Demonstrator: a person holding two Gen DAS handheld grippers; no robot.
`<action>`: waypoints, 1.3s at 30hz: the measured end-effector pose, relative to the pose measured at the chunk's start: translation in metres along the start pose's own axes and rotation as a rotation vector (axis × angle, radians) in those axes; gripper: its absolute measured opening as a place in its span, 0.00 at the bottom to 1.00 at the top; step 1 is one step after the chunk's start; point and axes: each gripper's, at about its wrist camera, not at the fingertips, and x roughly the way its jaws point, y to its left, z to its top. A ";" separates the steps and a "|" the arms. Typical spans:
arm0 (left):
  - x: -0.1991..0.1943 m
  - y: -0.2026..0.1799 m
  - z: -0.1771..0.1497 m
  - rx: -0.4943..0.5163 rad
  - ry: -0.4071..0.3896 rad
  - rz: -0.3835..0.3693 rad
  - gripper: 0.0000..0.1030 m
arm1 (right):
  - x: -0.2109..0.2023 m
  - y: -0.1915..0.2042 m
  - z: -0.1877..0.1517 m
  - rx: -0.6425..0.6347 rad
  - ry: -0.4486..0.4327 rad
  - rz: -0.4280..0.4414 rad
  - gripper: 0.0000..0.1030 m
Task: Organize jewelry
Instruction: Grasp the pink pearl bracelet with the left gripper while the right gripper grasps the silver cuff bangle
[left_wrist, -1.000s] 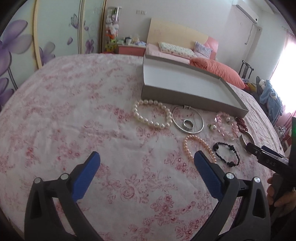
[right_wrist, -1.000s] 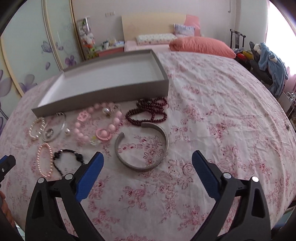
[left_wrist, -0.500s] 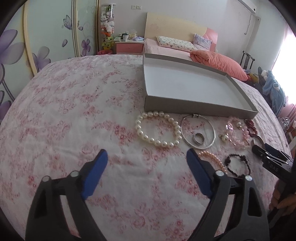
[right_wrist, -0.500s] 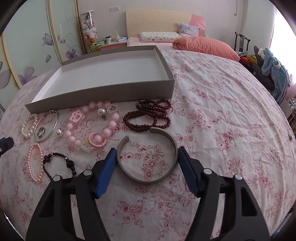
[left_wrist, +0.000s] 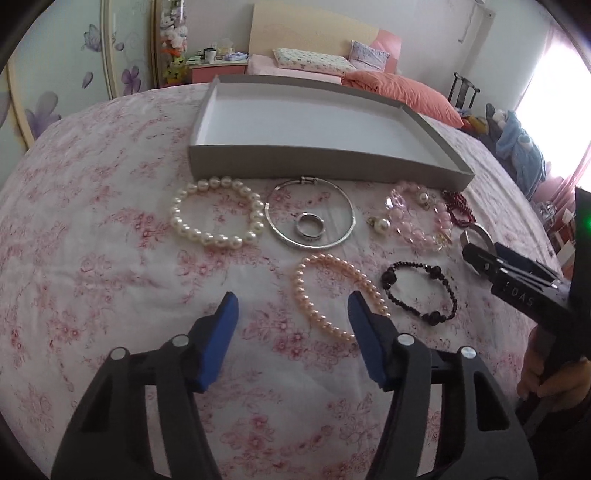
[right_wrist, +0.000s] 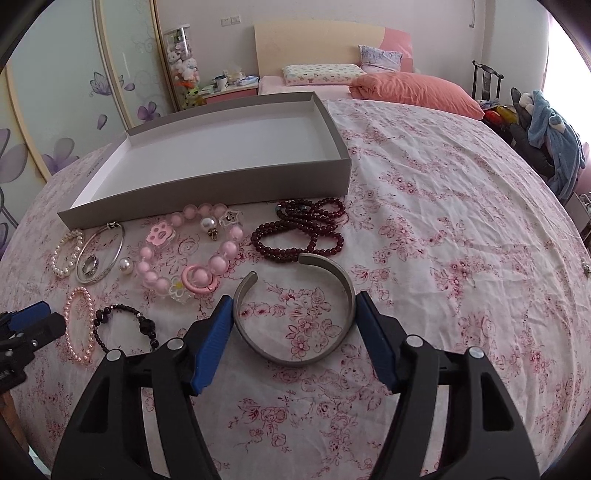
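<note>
An empty grey tray (left_wrist: 325, 162) (right_wrist: 221, 188) lies on the floral cloth. In front of it lie a white pearl bracelet (left_wrist: 216, 218), a silver bangle (left_wrist: 310, 242) with a ring (left_wrist: 309, 228) inside, a peach pearl bracelet (left_wrist: 332, 291), a black bead bracelet (left_wrist: 421, 291), a pink charm bracelet (right_wrist: 192, 254), dark red beads (right_wrist: 306, 229) and a silver cuff (right_wrist: 295, 306). My left gripper (left_wrist: 291, 306) is open above the cloth beside the peach bracelet. My right gripper (right_wrist: 293, 312) is open, its blue pads on either side of the cuff and close to its edges.
A loose pearl charm (right_wrist: 125, 265) lies by the bangle. The cloth-covered table's edge curves close on the right. A bed with an orange pillow (right_wrist: 413, 90) and a chair with clothes (right_wrist: 554, 140) stand behind. The right gripper shows in the left wrist view (left_wrist: 517, 280).
Both grippers' jaws have narrowed. The right gripper moved forward and down until its pads flank the silver cuff. The left gripper swung right toward the peach pearl bracelet.
</note>
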 end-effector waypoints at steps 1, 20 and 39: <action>0.001 -0.005 0.000 0.019 -0.001 0.024 0.58 | 0.000 0.000 0.000 0.001 0.000 0.002 0.65; -0.009 0.026 0.002 0.026 -0.011 0.089 0.33 | 0.001 -0.002 0.001 0.001 -0.001 0.007 0.65; -0.001 0.010 -0.003 0.091 -0.033 0.092 0.06 | 0.003 0.003 0.000 -0.031 0.005 -0.013 0.65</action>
